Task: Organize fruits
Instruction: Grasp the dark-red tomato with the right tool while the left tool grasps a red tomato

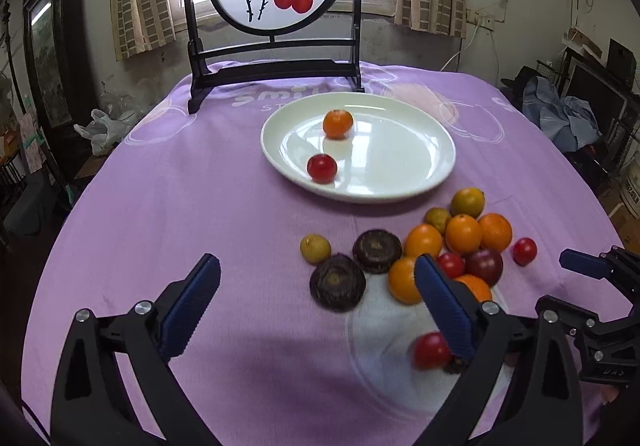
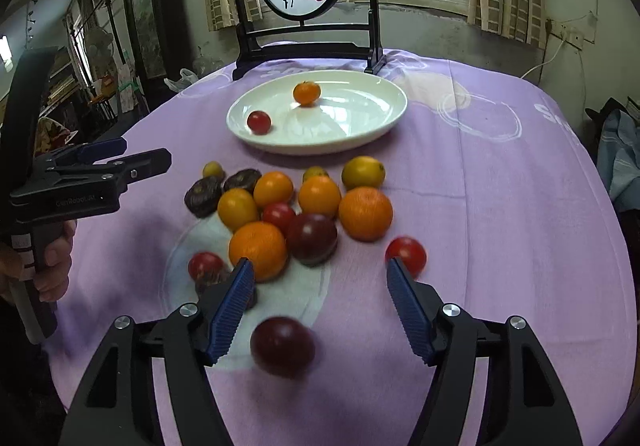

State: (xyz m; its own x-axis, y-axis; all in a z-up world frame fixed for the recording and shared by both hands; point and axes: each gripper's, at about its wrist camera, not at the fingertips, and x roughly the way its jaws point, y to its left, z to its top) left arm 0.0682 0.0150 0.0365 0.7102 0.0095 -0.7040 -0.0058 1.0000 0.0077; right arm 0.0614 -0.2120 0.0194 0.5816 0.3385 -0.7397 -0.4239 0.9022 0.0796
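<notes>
Nearest my right-wrist lens, a dark purple plum [image 2: 282,346] lay blurred on the purple cloth low in the frame, between the blue pads of the right claw [image 2: 320,278] but touching neither; that claw stood partly spread and held nothing. Round as it was, the plum showed no long axis that I could read.

From the left wrist view, the left claw [image 1: 316,270] gaped wide and empty over bare cloth at lower centre. A red cherry tomato [image 1: 430,350] sat blurred just beside its right-hand pad [image 1: 444,310], at lower right; whether they touched I could not tell.

Mid-frame in the right view, the loose pile [image 2: 296,205] of oranges, small yellow-green citrus, red tomatoes, another dark plum and brown ridged fruits lay bunched together on the table [image 2: 500,205]. One red tomato [image 2: 405,254] rested apart at the pile's right edge, just behind my right claw's right fingertip.

Higher up, the white oval plate [image 2: 372,133] lay with its long axis running left to right across the frame. It carried one small orange fruit [image 2: 306,93] near its far side and one red tomato [image 2: 259,122] toward its left rim, well apart from each other.

At the left edge of the right view, a hand [image 2: 52,266] gripped the left claw's handle.
</notes>
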